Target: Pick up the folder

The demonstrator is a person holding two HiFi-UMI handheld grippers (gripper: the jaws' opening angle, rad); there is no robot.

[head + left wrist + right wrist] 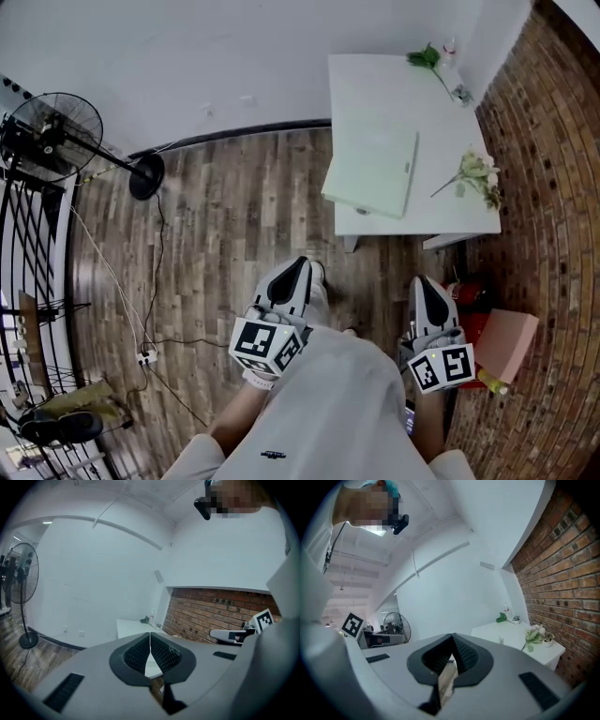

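The only print we can make out is the black-and-white square pattern on each marker cube, one on the left gripper (298, 267) and one on the right gripper (424, 283); no letters or brand names are legible. A small dark mark on the person's pale garment (272, 455) is too small for us to read. The folder (373, 171), pale green and closed, lies flat at the near-left corner of the white table (375, 84), with its own near-left corner poking just over the table's left edge. Its cover shows us no label. Both grippers hang over the wooden floor (234, 234), short of the table's near edge and well apart from the folder. The left one points toward the near-left corner and the right one sits below the near edge, further right. In the left gripper view, the left gripper (150, 641) has its ribbed dark fingers (165, 654) pressed together at the tips with nothing pinched. In the right gripper view, the right gripper (452, 639) shows the same: fingers (464, 654) closed on each other and empty. White flowers (478, 173) lie near the table's right edge, away from the folder.
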